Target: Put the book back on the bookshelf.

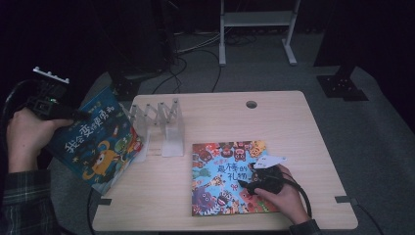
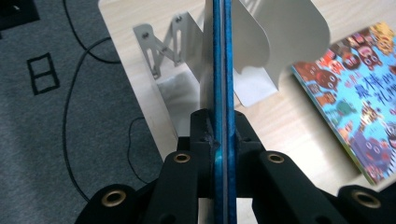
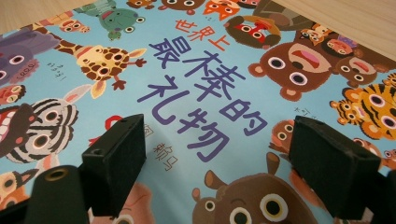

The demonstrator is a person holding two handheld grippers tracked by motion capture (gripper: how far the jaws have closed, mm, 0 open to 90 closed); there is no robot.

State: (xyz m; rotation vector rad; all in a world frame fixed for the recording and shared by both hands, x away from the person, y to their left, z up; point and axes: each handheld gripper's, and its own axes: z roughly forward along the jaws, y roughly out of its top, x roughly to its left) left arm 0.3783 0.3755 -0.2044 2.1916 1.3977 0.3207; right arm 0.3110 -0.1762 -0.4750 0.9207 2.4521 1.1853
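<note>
**One book clamped at the left, one lying flat under the right claw**

The left gripper holds the blue book at the table's left edge, jaws clamped tight on the cover. In the left gripper view the book runs edge-on straight up between the jaws, toward the metal rack. In the high view the tilted book hangs partly off the table, just left of the rack.

The right gripper rests over the animal book, which lies flat on the table's near middle. Its jaws stand apart, gripping nothing, with the animal book's cover showing between them.
</note>
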